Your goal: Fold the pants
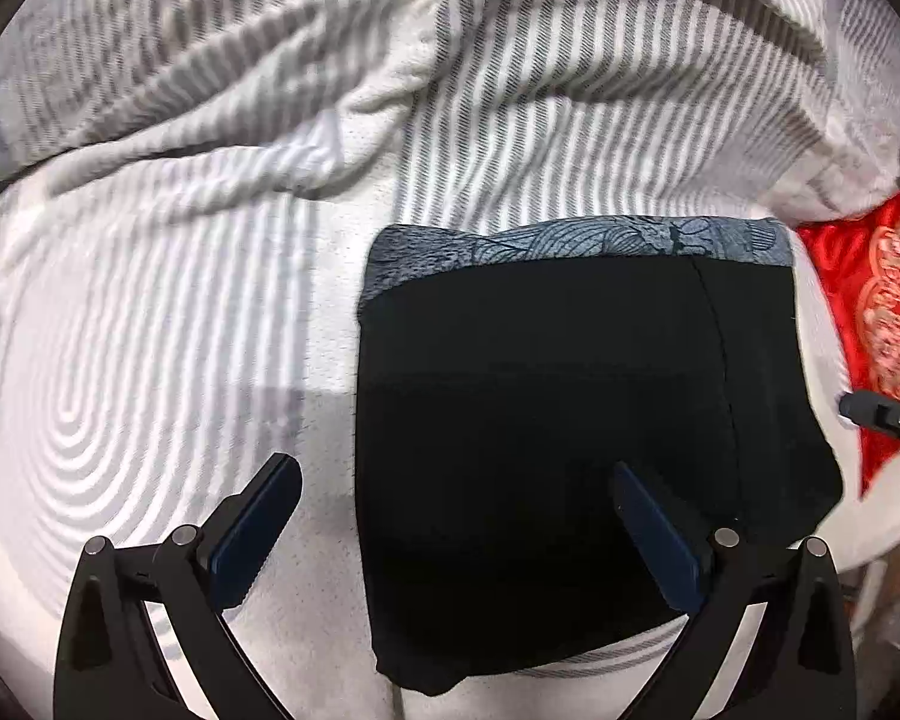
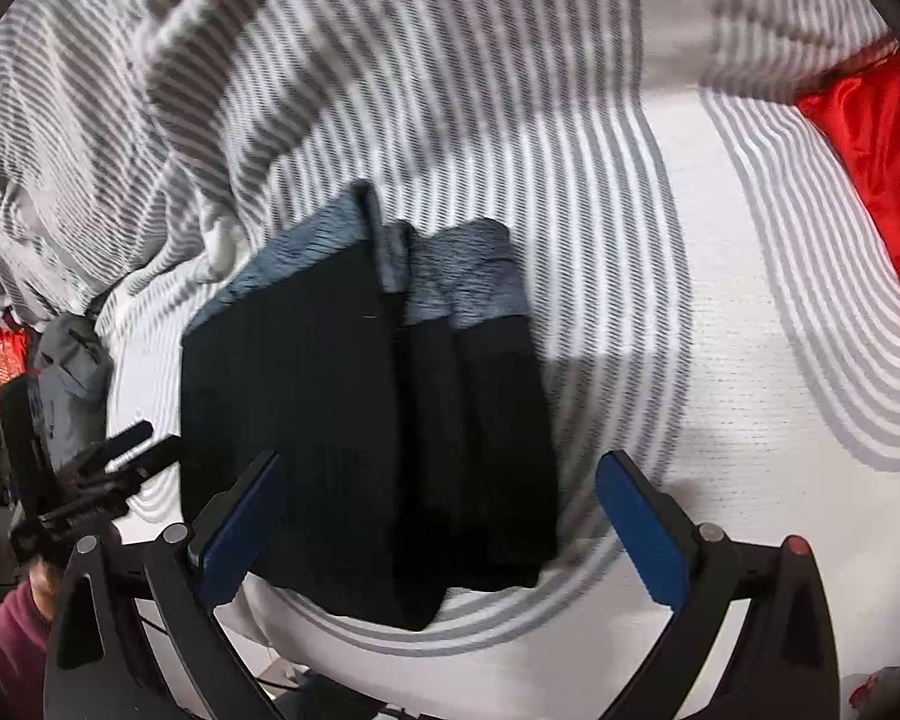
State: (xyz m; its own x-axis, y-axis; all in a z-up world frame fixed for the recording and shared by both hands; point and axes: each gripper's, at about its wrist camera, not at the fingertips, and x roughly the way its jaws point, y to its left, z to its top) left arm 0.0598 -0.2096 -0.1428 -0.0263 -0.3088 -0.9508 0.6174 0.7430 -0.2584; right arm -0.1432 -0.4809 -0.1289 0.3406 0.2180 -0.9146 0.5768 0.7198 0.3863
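**Left wrist and right wrist views: folded pants on the bed, both tools empty**

Left wrist view first: we see the bed (image 1: 150, 360), covered in a white sheet with grey stripes, filling nearly the whole picture. A rumpled striped blanket (image 1: 390, 60) lies across its far part. On the flat sheet rest the black pants (image 1: 540, 408), folded into a compact block with a grey-blue patterned waistband (image 1: 570, 240) along the far edge. A red embroidered cloth (image 1: 870, 300) shows at the right, beside the pants.

Our left hand-held gripper (image 1: 456, 480) hangs over the near left part of the pants with its jaws spread wide; one blue pad is over the sheet, the other over the black cloth, and nothing is clamped between them.

From the right wrist view, the pants (image 2: 360, 390) show stacked layers. Our right hand-held gripper (image 2: 438, 468) is likewise fully spread above their near edge, gripping nothing. A maroon sleeve (image 2: 0, 642) appears at the lower left.
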